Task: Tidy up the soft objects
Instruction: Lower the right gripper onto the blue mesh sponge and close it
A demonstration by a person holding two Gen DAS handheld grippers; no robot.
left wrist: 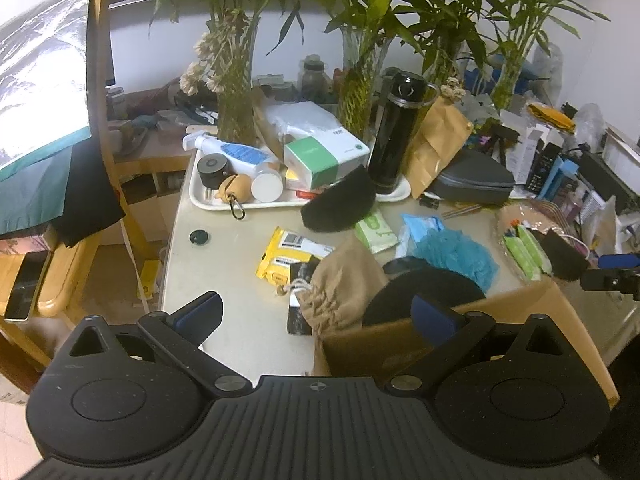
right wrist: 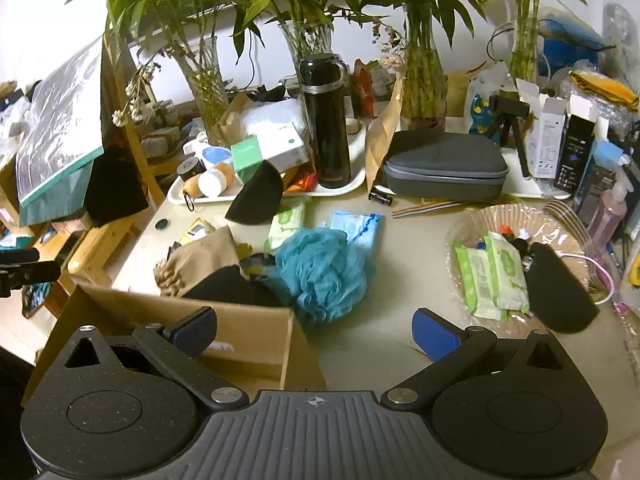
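Observation:
A cardboard box (right wrist: 248,332) stands at the table's near edge with a black soft item (right wrist: 232,288) in it. A tan drawstring pouch (left wrist: 340,280) leans on the box's far wall. Just beyond the box lies a teal mesh bath sponge (right wrist: 324,268). A black curved pad (right wrist: 256,196) rests against the white tray (right wrist: 352,188). My left gripper (left wrist: 316,316) is open above the box's left side, holding nothing. My right gripper (right wrist: 316,330) is open over the box's right wall, also holding nothing. Wet-wipe packs (right wrist: 492,276) and another black pad (right wrist: 560,292) sit in a clear dish (right wrist: 520,216).
The tray holds a black flask (right wrist: 326,120), boxes and small jars. A grey zip case (right wrist: 444,168) lies behind. Vases of bamboo (right wrist: 424,60) line the back. A yellow packet (left wrist: 288,256), green wipes (left wrist: 374,226) and blue packet (right wrist: 360,224) lie on the table. A wooden chair (left wrist: 104,152) stands at left.

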